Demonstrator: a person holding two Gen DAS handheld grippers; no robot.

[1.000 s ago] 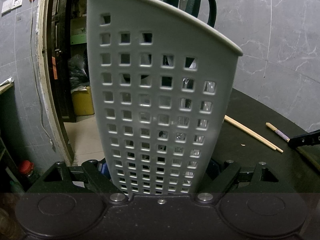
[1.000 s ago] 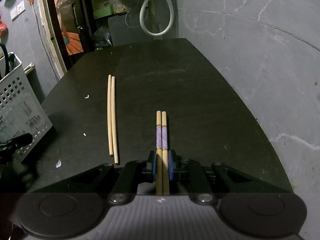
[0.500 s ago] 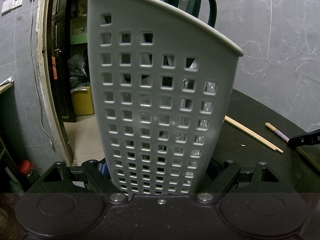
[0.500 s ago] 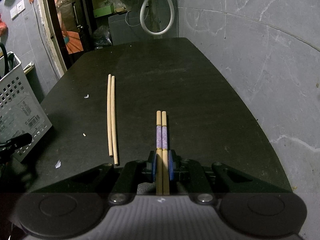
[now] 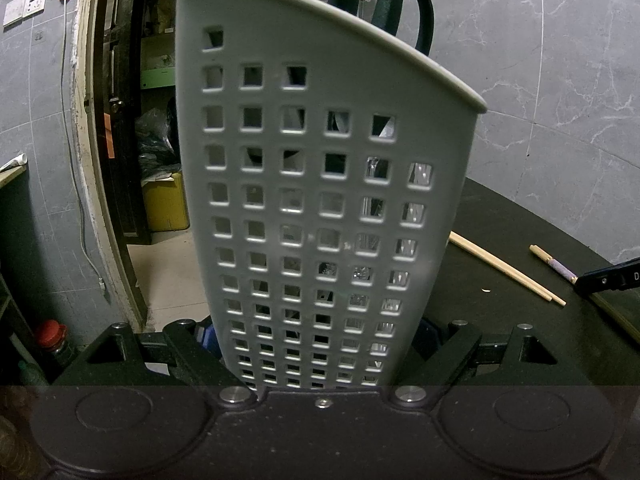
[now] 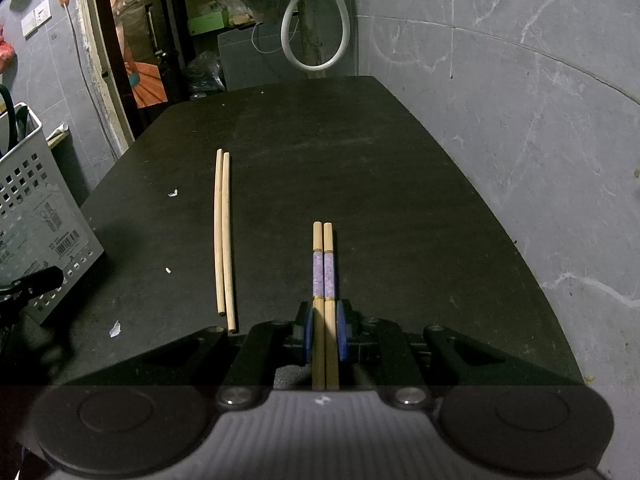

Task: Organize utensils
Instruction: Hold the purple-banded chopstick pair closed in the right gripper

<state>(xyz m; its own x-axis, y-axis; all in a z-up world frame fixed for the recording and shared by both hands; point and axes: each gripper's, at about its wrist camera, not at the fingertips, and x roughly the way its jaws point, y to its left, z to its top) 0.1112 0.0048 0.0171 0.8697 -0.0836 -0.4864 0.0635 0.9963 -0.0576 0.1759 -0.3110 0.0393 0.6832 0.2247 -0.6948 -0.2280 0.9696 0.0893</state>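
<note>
Pale wood, with a mottled purple band part-way along: the pair of banded chopsticks (image 6: 324, 280) lay side by side and touching, long axis running straight away from the right wrist camera toward the far end of the table (image 6: 400, 208). Their blunt, squared ends pointed away; the near ends ran back out of sight under the gripper body. The right gripper (image 6: 324, 332) was closed on this pair, its blue pads (image 6: 307, 334) pressing on either flank just behind the purple band. Whether the sticks were lifted clear of the top or touching it could not be told.

A second pair, plain chopsticks (image 6: 223, 236), unbanded, round and slightly bowed, lay flat on the table to the left, roughly parallel to the held pair and well apart from it.

Table top was matte black, lightly scuffed, with a few white crumbs.

The left gripper (image 5: 320, 344) was clamped across the lower part of the grey utensil holder (image 5: 320, 200), a finger on each narrow side. The holder was smooth moulded plastic, tall, tapering downward, its wall pierced by a grid of square holes, its rim slanting. It stood upright. Dark looped scissor handles (image 5: 416, 12) rose above the rim. In the right wrist view the holder stood at the table's left edge.
</note>
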